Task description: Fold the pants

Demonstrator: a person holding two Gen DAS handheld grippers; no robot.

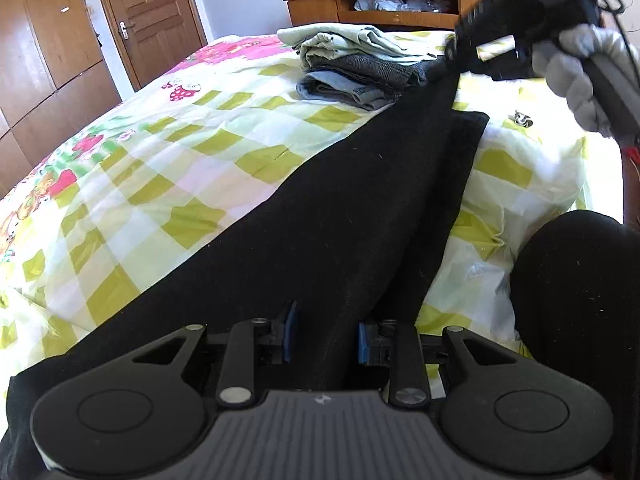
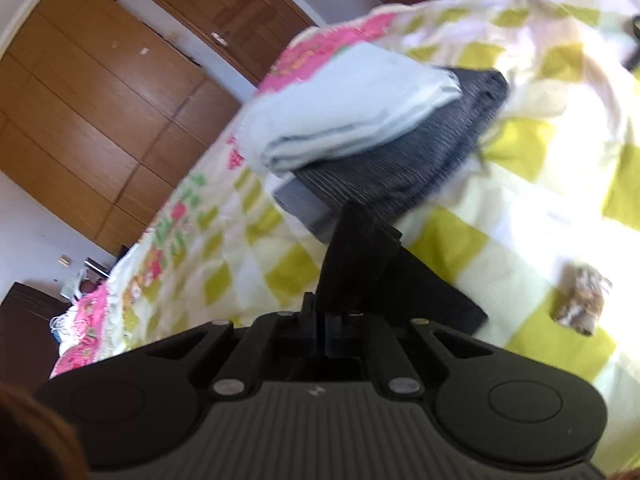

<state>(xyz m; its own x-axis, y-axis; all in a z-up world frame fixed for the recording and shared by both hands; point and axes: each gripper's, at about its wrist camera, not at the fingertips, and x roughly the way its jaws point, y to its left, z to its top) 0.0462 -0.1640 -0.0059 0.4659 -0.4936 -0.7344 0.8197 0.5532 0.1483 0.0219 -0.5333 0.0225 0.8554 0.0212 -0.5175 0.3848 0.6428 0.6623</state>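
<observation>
The black pants [image 1: 340,208] lie stretched along the checked bedspread [image 1: 180,168]. My left gripper [image 1: 327,334] is open; its blue pads [image 1: 291,330] stand on either side of a raised fold at the near end. My right gripper [image 2: 320,312] is shut on the far end of the pants [image 2: 360,256] and lifts it off the bed. It also shows in the left wrist view [image 1: 452,54], pulling the cloth taut beside the stack.
A stack of folded clothes [image 1: 352,68] sits on the bed at the far end; it also shows in the right wrist view [image 2: 360,128]. A wooden cabinet [image 1: 384,4] stands behind. A small crumpled object [image 2: 582,304] lies on the bedspread [image 2: 540,216]. My knee [image 1: 576,300] rests at the right.
</observation>
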